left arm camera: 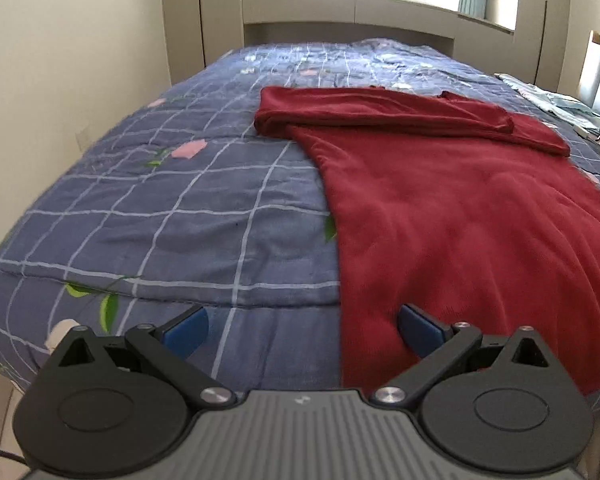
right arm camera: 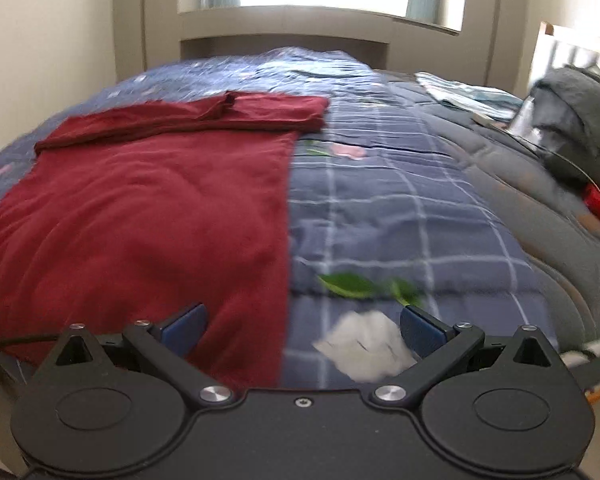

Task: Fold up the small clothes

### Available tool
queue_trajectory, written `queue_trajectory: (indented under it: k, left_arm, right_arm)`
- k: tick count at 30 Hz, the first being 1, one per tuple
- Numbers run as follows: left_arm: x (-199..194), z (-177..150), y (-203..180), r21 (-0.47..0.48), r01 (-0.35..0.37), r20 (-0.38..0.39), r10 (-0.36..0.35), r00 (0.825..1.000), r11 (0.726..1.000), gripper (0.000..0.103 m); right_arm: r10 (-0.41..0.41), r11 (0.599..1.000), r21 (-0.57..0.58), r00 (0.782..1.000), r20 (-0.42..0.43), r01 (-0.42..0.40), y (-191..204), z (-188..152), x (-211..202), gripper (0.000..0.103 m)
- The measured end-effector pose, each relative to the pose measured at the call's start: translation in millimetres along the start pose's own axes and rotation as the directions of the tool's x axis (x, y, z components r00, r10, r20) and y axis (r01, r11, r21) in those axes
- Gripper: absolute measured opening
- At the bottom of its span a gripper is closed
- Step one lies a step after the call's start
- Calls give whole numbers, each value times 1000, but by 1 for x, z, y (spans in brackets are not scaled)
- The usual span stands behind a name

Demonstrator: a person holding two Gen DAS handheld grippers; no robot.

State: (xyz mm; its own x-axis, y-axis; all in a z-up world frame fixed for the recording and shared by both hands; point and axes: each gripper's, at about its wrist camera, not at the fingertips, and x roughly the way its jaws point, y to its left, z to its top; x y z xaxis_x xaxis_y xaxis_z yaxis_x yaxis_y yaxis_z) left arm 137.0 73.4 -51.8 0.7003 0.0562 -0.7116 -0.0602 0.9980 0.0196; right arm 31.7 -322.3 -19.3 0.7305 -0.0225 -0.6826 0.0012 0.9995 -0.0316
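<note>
A dark red garment (left arm camera: pixel 460 216) lies flat on the blue checked quilt (left arm camera: pixel 188 208), its sleeves folded across the far end. It also shows in the right wrist view (right arm camera: pixel 140 208). My left gripper (left arm camera: pixel 302 330) is open and empty at the near edge of the bed, straddling the garment's left hem corner; its right finger is over the red cloth. My right gripper (right arm camera: pixel 302 330) is open and empty at the near edge, straddling the garment's right hem corner; its left finger is over the red cloth.
The quilt (right arm camera: pixel 400 208) covers the bed. A grey blanket (right arm camera: pixel 548 216), dark clothes (right arm camera: pixel 580 120) and a light patterned cloth (right arm camera: pixel 468 94) lie at the right. A wall (left arm camera: pixel 60 80) runs along the left. A window ledge (left arm camera: pixel 340 8) stands beyond the bed.
</note>
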Motion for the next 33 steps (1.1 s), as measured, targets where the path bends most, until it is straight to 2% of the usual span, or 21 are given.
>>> queue_trajectory:
  k: [3, 6, 12, 16, 19, 21, 28, 33]
  left_arm:
    - [-6, 0, -2, 1, -7, -18, 7, 1000, 1000, 102]
    - [-13, 1, -3, -8, -11, -40, 11, 999, 1000, 103]
    - [-28, 0, -12, -6, -7, -53, 7, 999, 1000, 103]
    - [-35, 1, -20, 11, 12, -52, -12, 999, 1000, 103]
    - [-39, 4, -28, 20, 35, -45, -34, 998, 999, 103]
    - [-40, 5, -34, 31, 53, -42, -51, 998, 998, 103]
    - [-38, 5, -56, 83, 105, -29, -103, 994, 991, 103]
    - [-40, -2, -72, 121, 142, -15, -141, 990, 982, 103]
  right_arm:
    - [-6, 1000, 11, 1000, 20, 6, -4, -5, -10, 102]
    - [0, 999, -34, 998, 66, 2, 3, -8, -23, 102]
    - [103, 980, -184, 986, 132, -78, 32, -5, -42, 102]
    - [210, 935, -314, 970, 119, -164, 60, -3, -48, 102]
    - [247, 884, -429, 965, 88, -187, 82, -7, -48, 102]
    - [255, 851, -490, 964, 69, -190, 94, -12, -46, 102]
    - [216, 757, -636, 976, 33, -146, 117, -27, -30, 87]
    - [215, 750, -648, 975, 52, -131, 119, -32, -27, 81]
